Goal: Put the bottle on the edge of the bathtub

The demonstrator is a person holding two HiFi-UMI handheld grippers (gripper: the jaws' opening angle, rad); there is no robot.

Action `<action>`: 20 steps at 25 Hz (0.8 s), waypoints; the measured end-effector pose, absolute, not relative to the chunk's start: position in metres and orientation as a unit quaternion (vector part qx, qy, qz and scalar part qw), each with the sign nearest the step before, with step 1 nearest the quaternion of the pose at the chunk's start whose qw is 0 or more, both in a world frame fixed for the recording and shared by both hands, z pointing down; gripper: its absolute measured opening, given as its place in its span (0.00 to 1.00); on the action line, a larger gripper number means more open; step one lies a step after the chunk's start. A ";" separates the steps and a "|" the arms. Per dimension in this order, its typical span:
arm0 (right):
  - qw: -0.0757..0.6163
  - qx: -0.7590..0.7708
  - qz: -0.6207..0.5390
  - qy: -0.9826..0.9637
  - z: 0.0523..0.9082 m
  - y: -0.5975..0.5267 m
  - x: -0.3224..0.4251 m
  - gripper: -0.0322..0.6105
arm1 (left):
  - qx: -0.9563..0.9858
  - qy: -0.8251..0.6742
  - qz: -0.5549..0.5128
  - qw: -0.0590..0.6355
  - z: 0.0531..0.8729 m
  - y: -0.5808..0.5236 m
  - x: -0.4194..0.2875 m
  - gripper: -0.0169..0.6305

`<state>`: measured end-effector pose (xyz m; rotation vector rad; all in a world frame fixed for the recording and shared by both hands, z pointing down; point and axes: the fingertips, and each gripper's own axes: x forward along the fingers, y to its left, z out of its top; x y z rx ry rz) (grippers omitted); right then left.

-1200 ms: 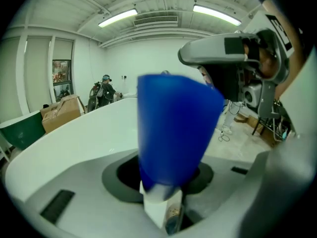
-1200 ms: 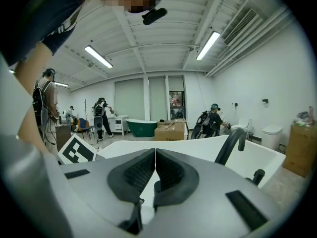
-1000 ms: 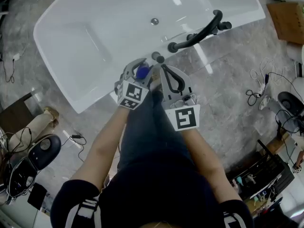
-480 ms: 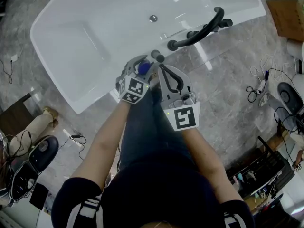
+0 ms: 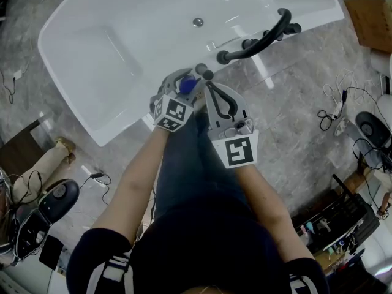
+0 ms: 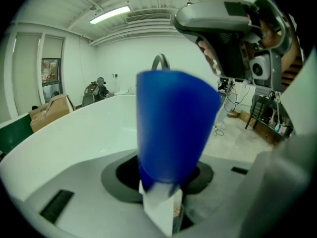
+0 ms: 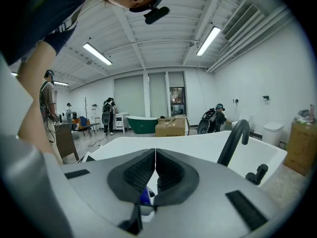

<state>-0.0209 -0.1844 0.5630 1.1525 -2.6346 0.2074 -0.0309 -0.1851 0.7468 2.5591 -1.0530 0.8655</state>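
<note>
Tapered blue-capped bottle, seemingly plastic.

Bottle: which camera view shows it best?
Left gripper view: the bottle, blue cap over white body, fills the frame close up. Head view shows only a small blue spot of it; right gripper view only a blue sliver low in frame.

Dark short sleeves with white stripes, blue jeans.
</note>
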 end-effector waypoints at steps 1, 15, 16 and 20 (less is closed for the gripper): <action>0.129 0.397 0.072 -0.906 0.563 -0.185 -0.021 0.08 | 0.878 -0.357 0.296 0.121 0.747 -0.185 -0.031 0.26; 0.114 0.404 0.066 -0.905 0.546 -0.189 -0.022 0.08 | 0.900 -0.315 0.290 0.077 0.725 -0.184 -0.024 0.30; 0.114 0.404 0.064 -0.905 0.544 -0.189 -0.022 0.08 | 0.902 -0.314 0.288 0.073 0.720 -0.184 -0.024 0.30; 0.115 0.402 0.057 -0.906 0.538 -0.190 -0.021 0.08 | 0.905 -0.308 0.286 0.059 0.707 -0.183 -0.027 0.30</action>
